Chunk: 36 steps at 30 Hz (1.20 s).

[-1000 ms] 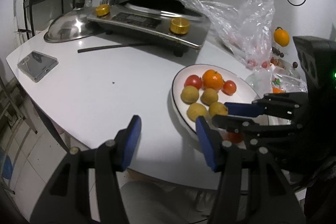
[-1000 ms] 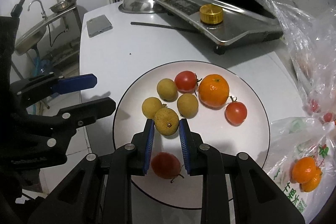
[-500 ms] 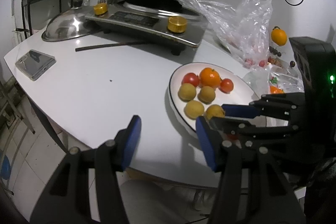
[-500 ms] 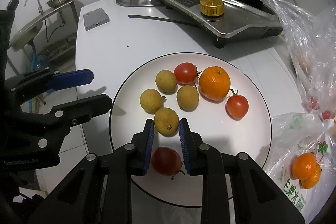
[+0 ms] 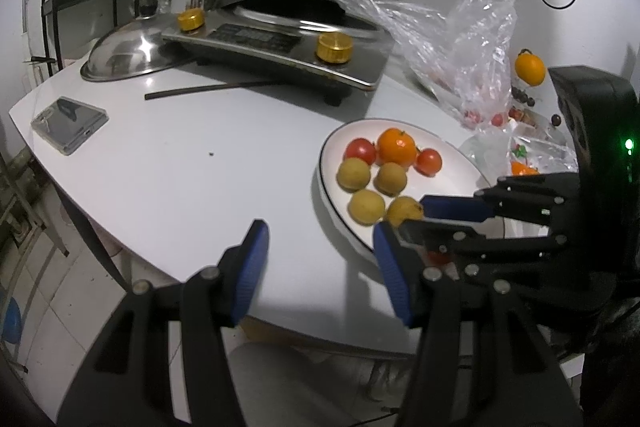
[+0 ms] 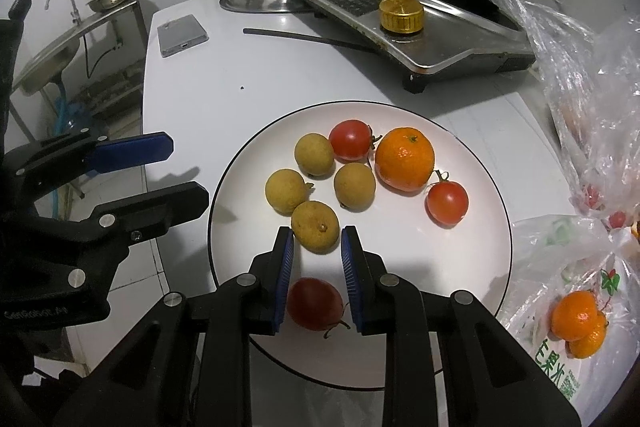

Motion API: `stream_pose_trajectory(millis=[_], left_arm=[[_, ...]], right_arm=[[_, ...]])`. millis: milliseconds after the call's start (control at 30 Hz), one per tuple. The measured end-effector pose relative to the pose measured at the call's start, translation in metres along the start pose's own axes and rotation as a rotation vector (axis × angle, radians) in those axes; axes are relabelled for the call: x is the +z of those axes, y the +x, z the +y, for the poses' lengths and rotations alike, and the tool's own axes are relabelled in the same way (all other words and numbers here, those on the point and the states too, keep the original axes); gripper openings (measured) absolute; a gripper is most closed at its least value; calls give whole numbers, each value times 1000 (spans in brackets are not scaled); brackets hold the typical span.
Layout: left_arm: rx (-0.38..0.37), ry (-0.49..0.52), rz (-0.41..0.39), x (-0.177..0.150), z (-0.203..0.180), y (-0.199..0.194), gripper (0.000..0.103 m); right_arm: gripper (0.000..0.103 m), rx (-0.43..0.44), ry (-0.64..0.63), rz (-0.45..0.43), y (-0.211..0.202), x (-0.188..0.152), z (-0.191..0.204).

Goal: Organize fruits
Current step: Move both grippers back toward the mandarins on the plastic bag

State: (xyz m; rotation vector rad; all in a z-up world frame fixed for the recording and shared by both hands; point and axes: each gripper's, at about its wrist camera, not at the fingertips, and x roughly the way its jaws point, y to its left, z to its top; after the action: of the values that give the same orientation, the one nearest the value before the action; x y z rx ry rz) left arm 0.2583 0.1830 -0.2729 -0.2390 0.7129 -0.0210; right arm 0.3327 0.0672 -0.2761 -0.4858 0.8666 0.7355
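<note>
White plate holds longans, tomatoes and an orange; right gripper pinches one longan, left gripper spread.

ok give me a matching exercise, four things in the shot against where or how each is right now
1 largest fruit on the plate
2 phone
3 nearest longan
4 left gripper

a open, empty
b held by the right gripper
c orange
d on the table, off the plate

Pairs: 1-c, 2-d, 3-b, 4-a
</note>
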Motion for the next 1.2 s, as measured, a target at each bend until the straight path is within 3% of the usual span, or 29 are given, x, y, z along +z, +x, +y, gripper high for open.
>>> stream_pose_trajectory(millis=[567,1200], left_arm=[[12,31,-18,-1,-17,-18,56],[-9,113,-53,-1,-74,-44,57]], right_arm=[[27,-8,2,-51,-29,-4,-2],[27,-50,61,-144,-92,-34,-28]])
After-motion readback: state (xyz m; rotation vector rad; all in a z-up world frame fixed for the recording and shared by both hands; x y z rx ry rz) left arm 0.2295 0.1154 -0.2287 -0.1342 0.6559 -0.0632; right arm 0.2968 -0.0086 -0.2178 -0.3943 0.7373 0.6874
